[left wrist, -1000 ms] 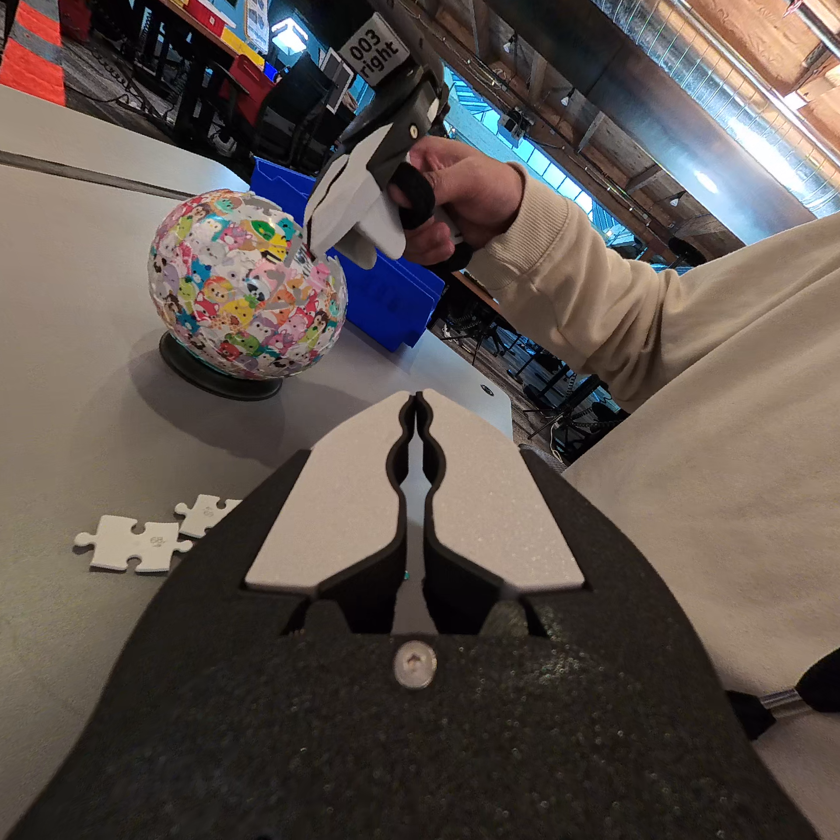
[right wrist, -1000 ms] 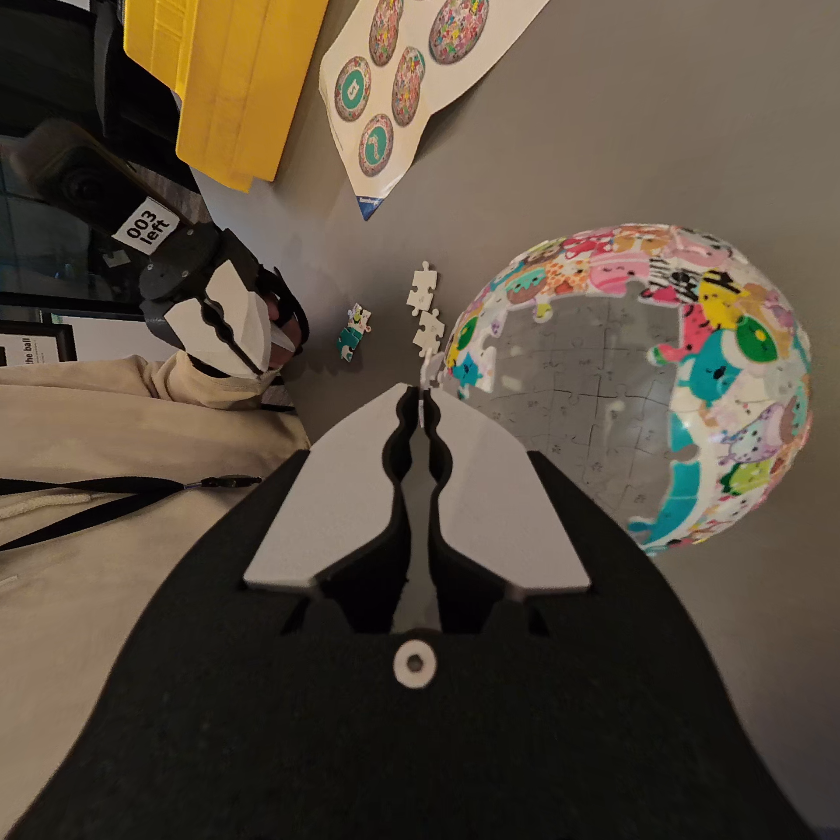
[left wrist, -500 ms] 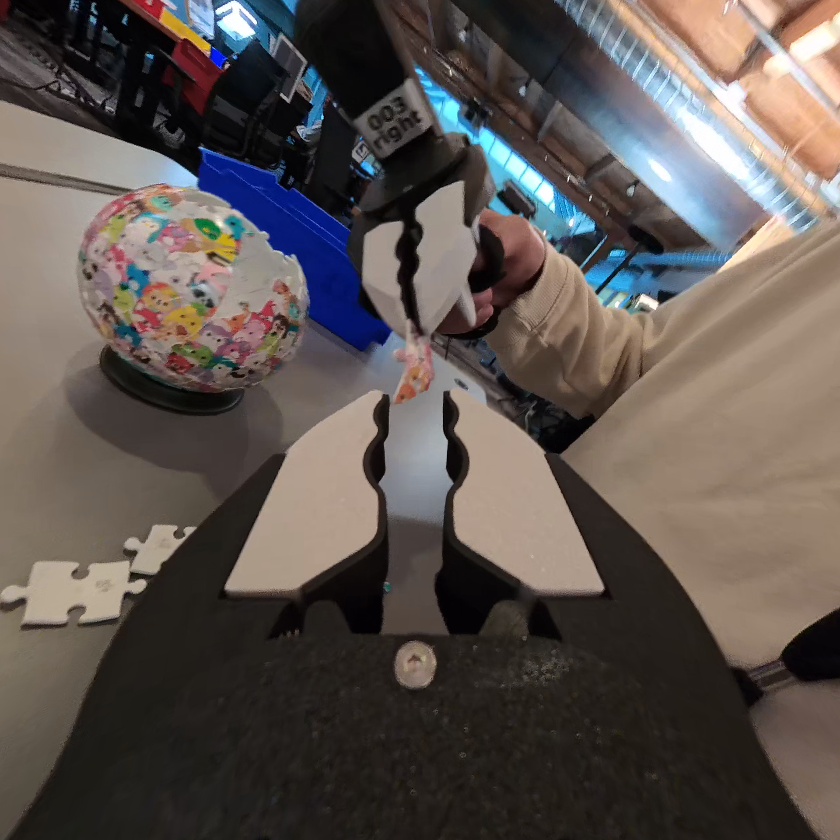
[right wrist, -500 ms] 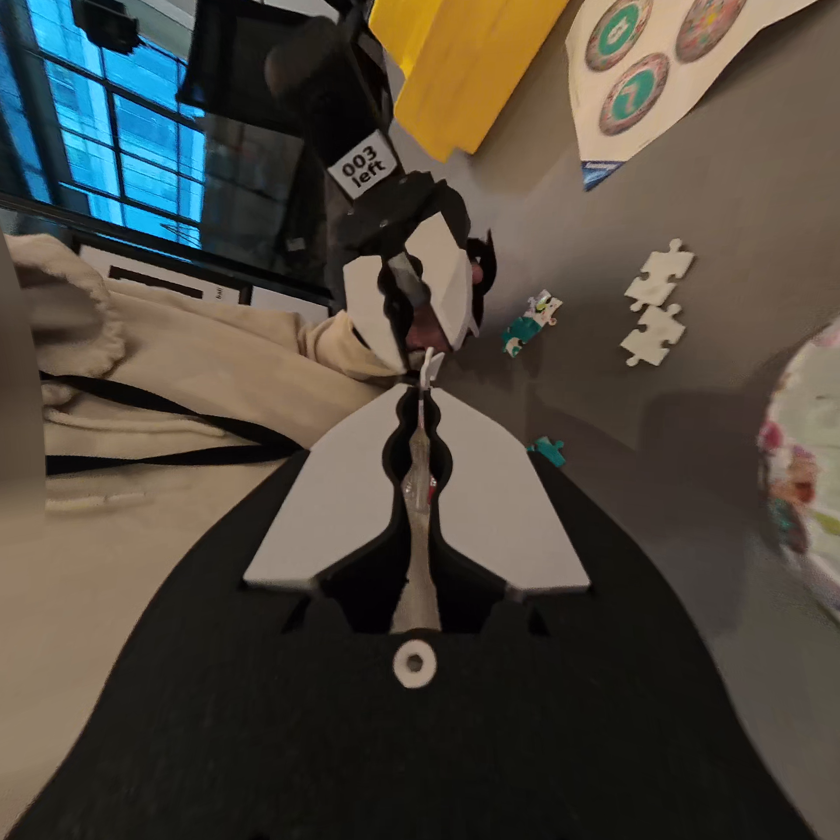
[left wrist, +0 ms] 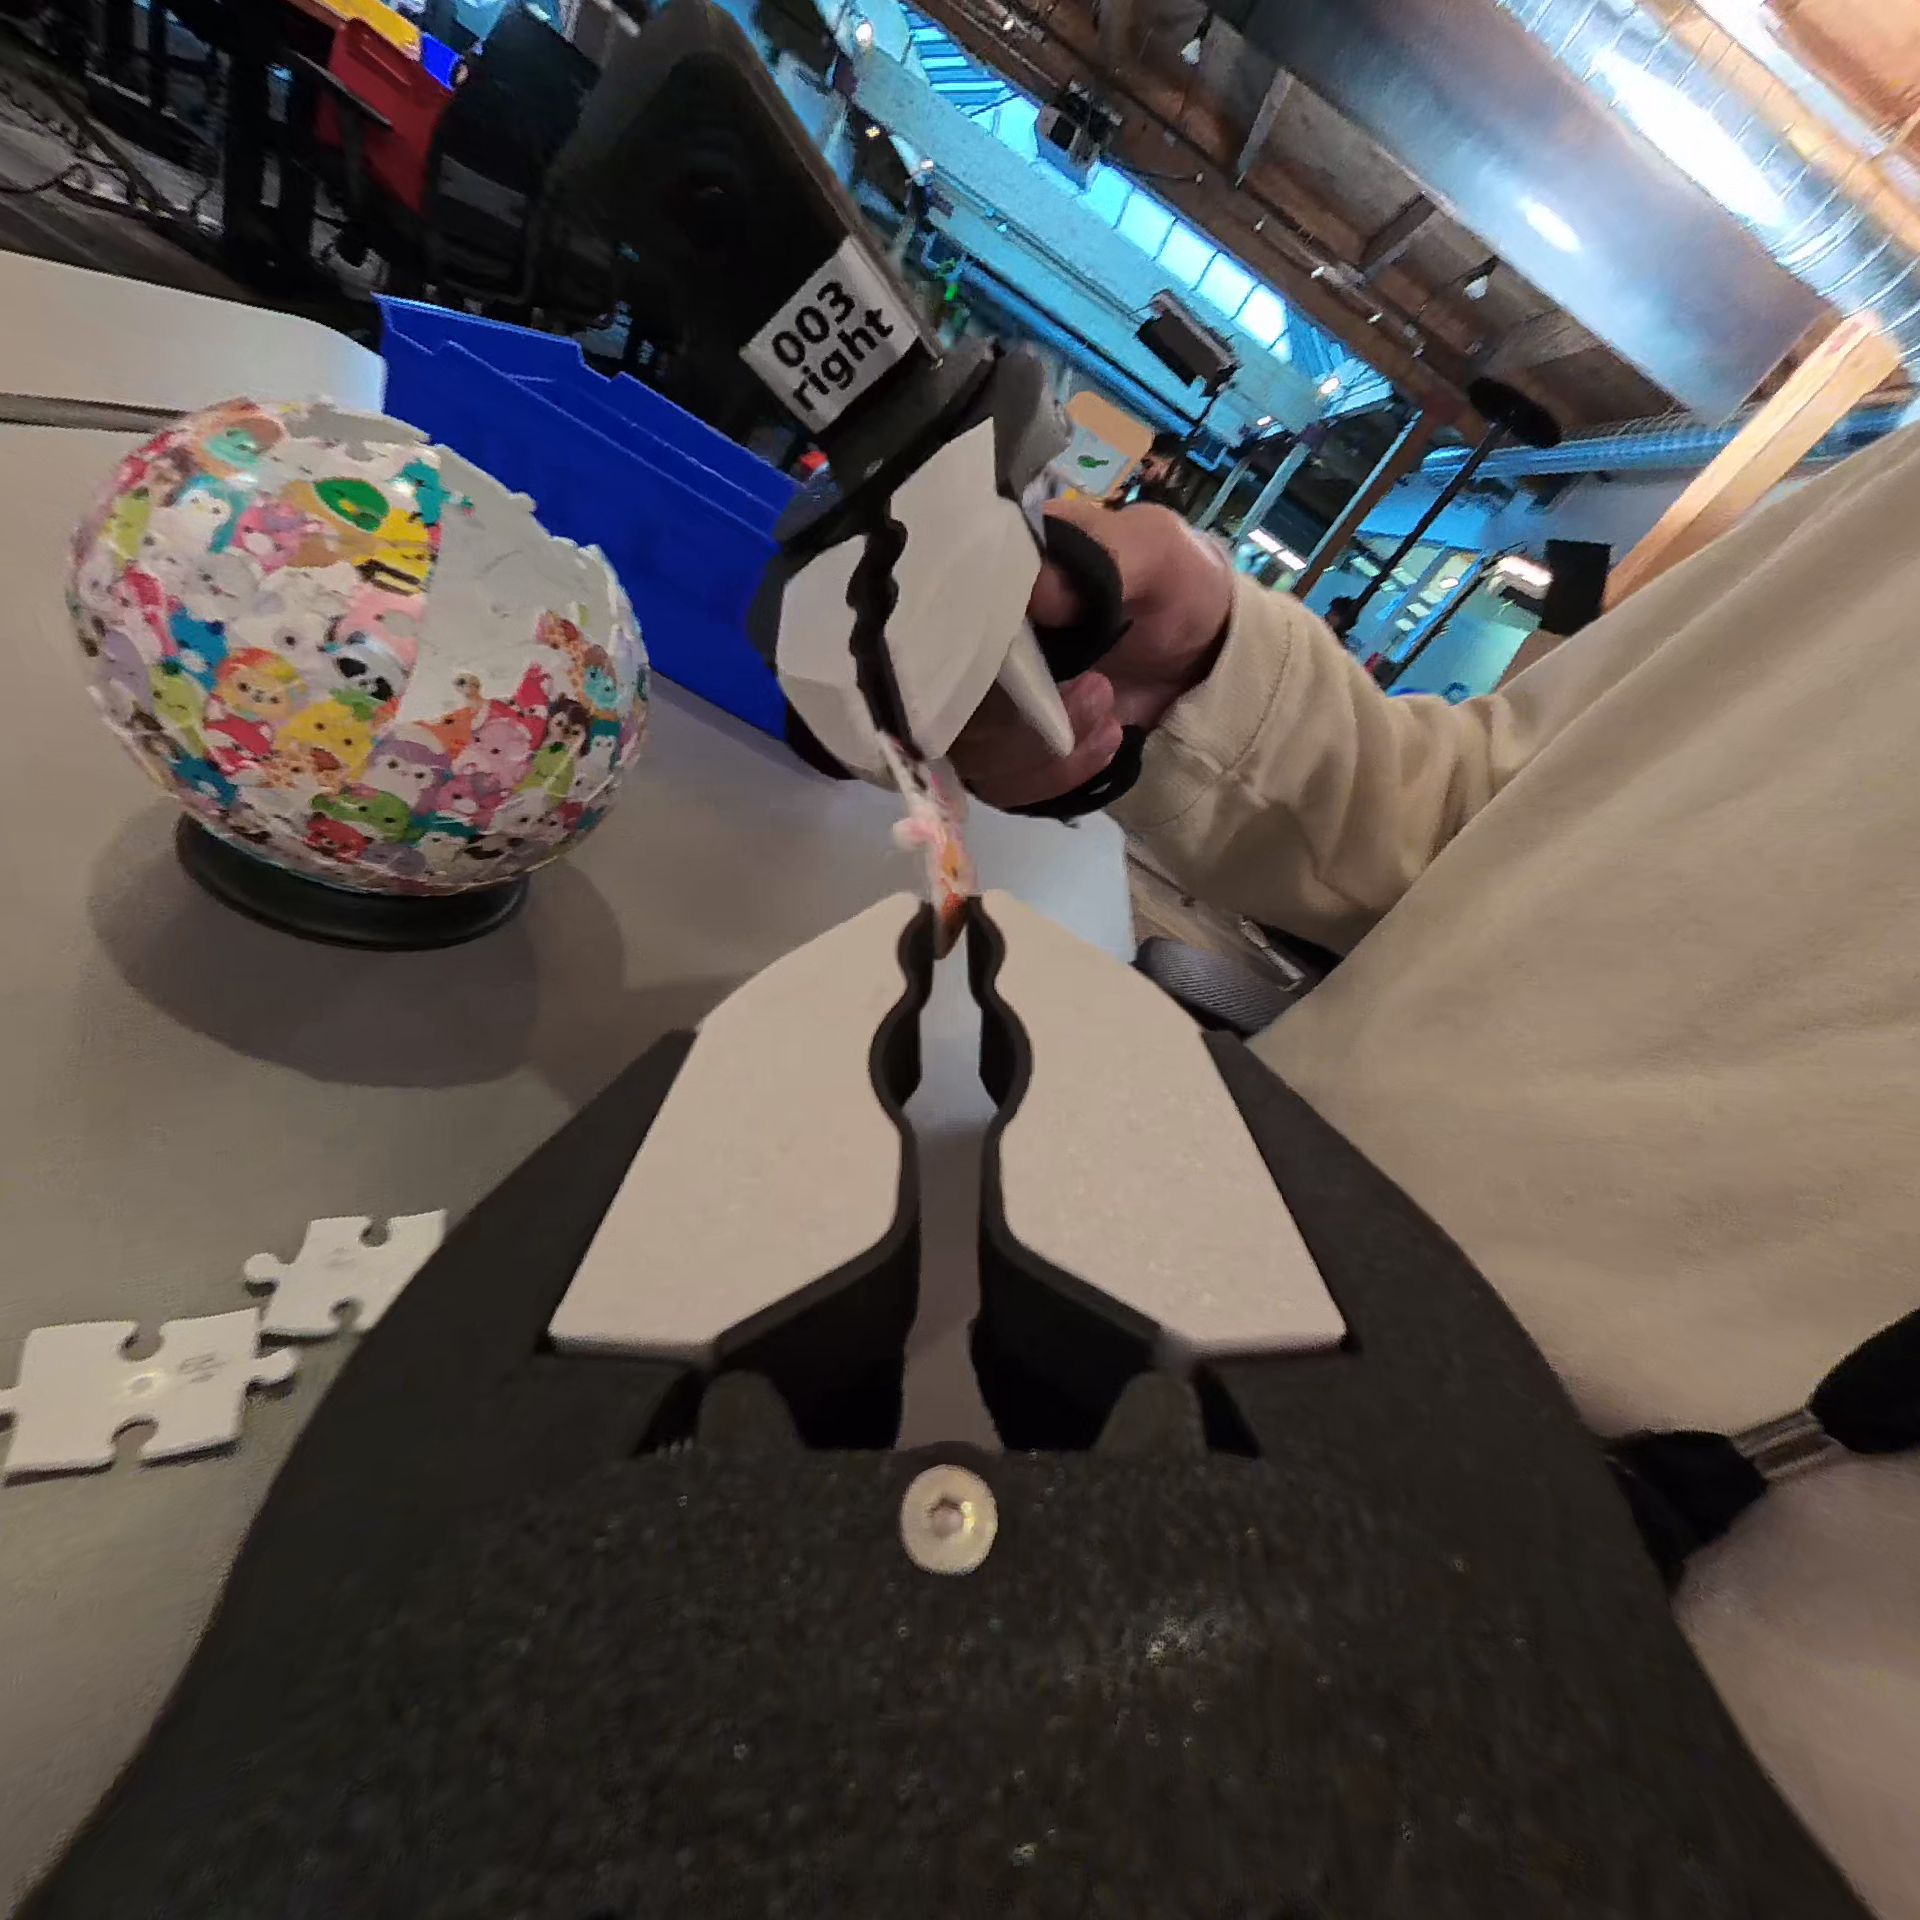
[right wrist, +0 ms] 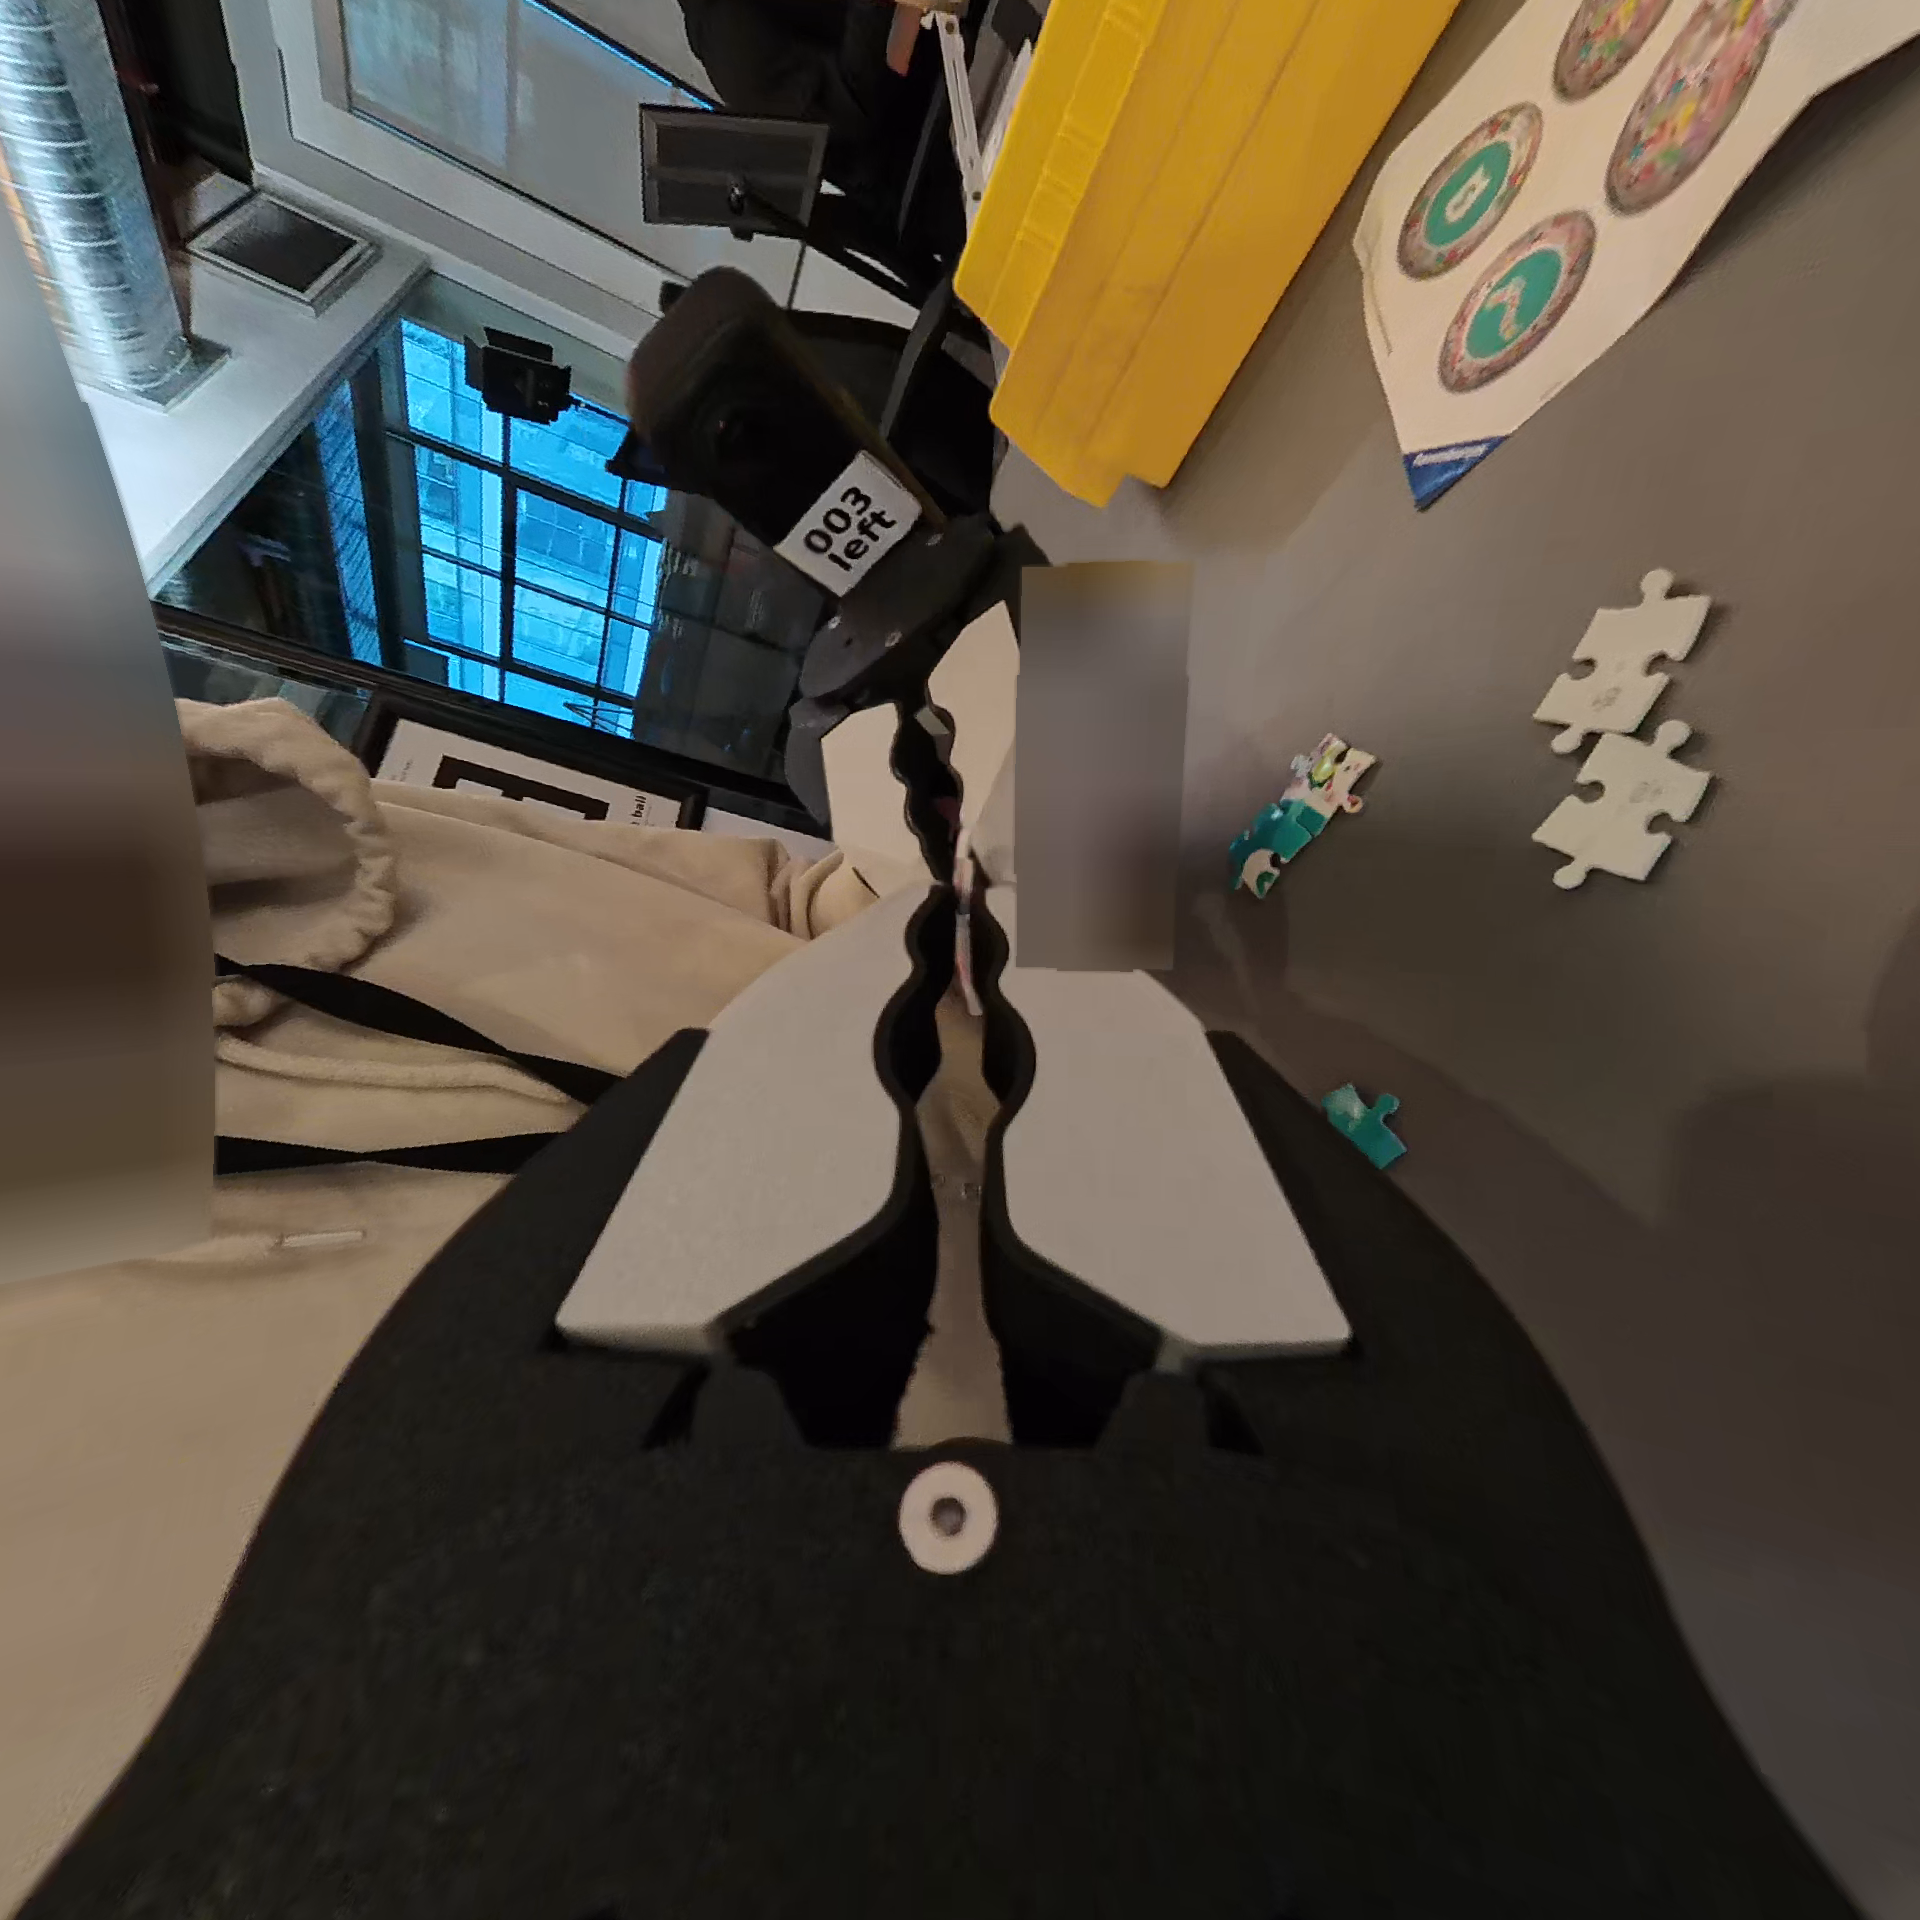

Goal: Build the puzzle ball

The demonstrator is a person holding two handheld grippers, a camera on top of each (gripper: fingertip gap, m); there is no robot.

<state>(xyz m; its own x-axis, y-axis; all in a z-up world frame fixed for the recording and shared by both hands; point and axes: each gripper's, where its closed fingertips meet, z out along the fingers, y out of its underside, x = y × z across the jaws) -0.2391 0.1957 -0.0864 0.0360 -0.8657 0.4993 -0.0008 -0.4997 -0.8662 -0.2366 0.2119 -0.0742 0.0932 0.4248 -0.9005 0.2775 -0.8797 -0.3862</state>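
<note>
The puzzle ball (left wrist: pixel 353 644), colourful with an open patch near its top, sits on a black stand (left wrist: pixel 343 909) on the grey table at the left of the left wrist view. One coloured puzzle piece (left wrist: pixel 928 831) hangs in the air between both grippers. My right gripper (left wrist: pixel 896 743) is shut on its upper end. My left gripper (left wrist: pixel 943 925) is shut on its lower end. In the right wrist view the piece (right wrist: pixel 968 935) shows edge-on between my right gripper's (right wrist: pixel 961 914) tips, with the left gripper (right wrist: pixel 956 852) just beyond, partly hidden.
Two white face-down pieces (left wrist: pixel 135 1382) (left wrist: pixel 343 1268) lie near the left gripper. They also show in the right wrist view (right wrist: pixel 1626 675), beside teal pieces (right wrist: pixel 1299 810) (right wrist: pixel 1366 1127). A blue bin (left wrist: pixel 582 468) stands behind the ball. A yellow bin (right wrist: pixel 1174 208) and a printed sheet (right wrist: pixel 1621 208) lie farther off. The grippers are tip to tip, or close to it.
The right gripper carried the piece from the ball toward the left gripper. The left gripper opened, then closed its tips on the piece's lower end.
</note>
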